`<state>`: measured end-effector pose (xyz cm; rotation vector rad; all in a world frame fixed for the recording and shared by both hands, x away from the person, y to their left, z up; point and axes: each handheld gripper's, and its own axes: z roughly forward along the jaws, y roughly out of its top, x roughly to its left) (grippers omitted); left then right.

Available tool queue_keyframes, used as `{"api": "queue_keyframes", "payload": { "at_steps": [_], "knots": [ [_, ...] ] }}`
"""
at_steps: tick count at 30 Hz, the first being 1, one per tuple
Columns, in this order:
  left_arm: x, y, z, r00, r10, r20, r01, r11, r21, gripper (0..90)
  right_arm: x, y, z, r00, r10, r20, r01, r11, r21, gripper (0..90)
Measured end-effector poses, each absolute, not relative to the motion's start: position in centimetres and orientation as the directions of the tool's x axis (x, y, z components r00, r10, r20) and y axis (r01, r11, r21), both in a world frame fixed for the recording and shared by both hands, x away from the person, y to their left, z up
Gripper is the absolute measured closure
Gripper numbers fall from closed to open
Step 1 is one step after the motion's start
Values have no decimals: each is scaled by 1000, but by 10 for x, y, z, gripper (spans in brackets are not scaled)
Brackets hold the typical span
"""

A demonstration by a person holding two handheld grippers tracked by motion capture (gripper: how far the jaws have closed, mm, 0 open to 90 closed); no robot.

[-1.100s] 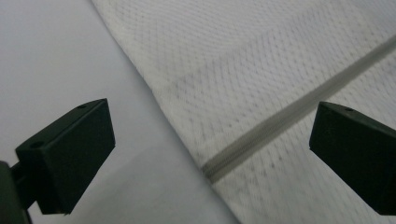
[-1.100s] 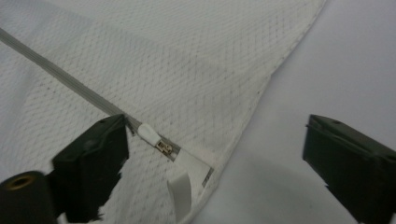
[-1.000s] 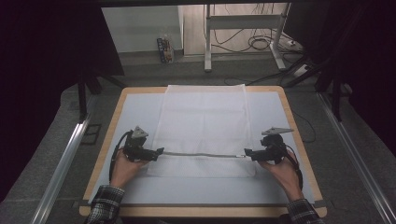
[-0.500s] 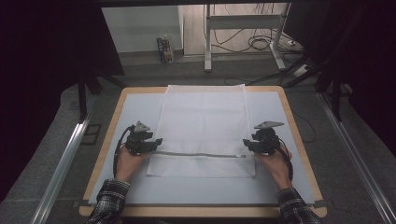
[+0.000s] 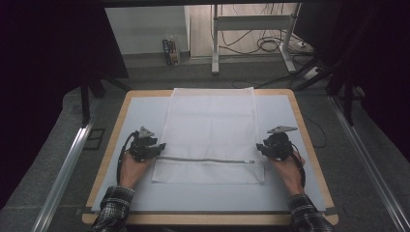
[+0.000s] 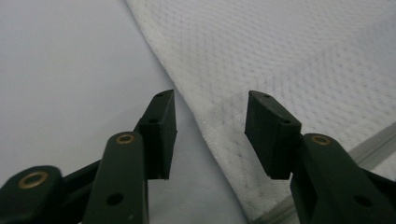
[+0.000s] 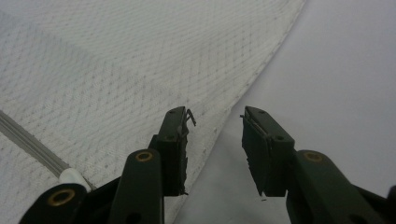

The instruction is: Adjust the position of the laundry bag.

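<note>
Your left tongs (image 5: 155, 146) and right tongs (image 5: 263, 147) straddle opposite side edges of the white mesh laundry bag (image 5: 210, 130) lying flat on the surface (image 5: 290, 121). Both have been narrowing but grip nothing yet. Next, probably pinch each edge.

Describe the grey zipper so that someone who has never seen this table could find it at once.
A white mesh bag lies flat in the middle of the pale table. Near its front edge runs the zipper, a thin grey line from side to side, the one dark stripe on the white cloth.
</note>
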<state>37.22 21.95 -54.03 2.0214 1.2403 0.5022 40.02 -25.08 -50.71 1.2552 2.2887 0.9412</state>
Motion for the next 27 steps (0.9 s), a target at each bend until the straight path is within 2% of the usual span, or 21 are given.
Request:
{"api": "queue_keyframes", "payload": {
  "at_steps": [3,7,10,12,13,15,17,18,19,27],
  "knots": [
    [374,220,-543,458,888,-31,617,-293,731,494,401,-251,-509,-544,839,5,602,386,699,598],
    [375,222,-547,451,891,-41,626,-284,726,507,402,-246,-513,-563,827,-15,600,420,681,620],
    [375,222,-547,460,886,-57,628,-280,726,554,402,-241,-515,-582,813,-25,600,450,661,659],
    [374,221,-547,461,885,-68,634,-275,723,593,400,-236,-515,-591,805,-43,597,472,649,723],
    [375,221,-546,466,882,-69,634,-278,722,635,399,-234,-514,-593,804,-39,606,478,636,783],
    [374,221,-546,466,881,-80,642,-274,716,659,399,-234,-513,-594,803,-37,608,479,633,814],
    [374,221,-545,465,879,-101,652,-263,711,745,399,-235,-512,-595,803,-24,617,476,627,858],
    [374,221,-545,477,870,-126,657,-257,708,838,399,-235,-512,-599,800,-23,617,479,625,866],
    [374,221,-545,477,870,-126,657,-257,708,866,399,-235,-512,-599,800,-23,617,479,625,866],
    [371,223,-542,502,850,-157,668,-266,695,890,393,-234,-508,-619,784,-48,597,510,620,869]
  ]
}}
